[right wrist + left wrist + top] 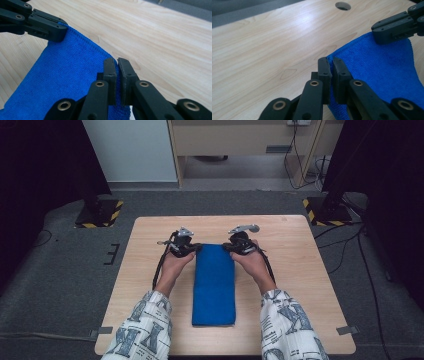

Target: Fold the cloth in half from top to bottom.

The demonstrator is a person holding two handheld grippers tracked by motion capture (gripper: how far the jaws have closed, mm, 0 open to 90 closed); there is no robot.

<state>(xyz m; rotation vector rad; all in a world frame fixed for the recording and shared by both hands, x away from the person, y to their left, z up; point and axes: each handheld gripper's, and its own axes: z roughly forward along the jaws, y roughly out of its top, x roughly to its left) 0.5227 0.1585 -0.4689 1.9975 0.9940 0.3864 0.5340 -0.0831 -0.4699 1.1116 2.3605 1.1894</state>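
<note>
On the middle of the tabletop [300, 270] lies a folded blue cloth [214, 285], its far edge pinched at both corners — the left gripper [330, 65] and the right gripper [117, 65] each have their jaws closed tight on the fabric. To fold it cleanly, raise both corners level and together, keeping the edge taut — no sag between.

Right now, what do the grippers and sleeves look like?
Both are black two-jaw tools. The left gripper and right gripper each carry a grey plate on top and trail a black cable toward the wrist. Up close, the left gripper's fingers are flat black bars on linkage arms with brass-coloured pivot pins; the right gripper's fingers match. Sleeves are white with a blue-grey pattern.
</note>
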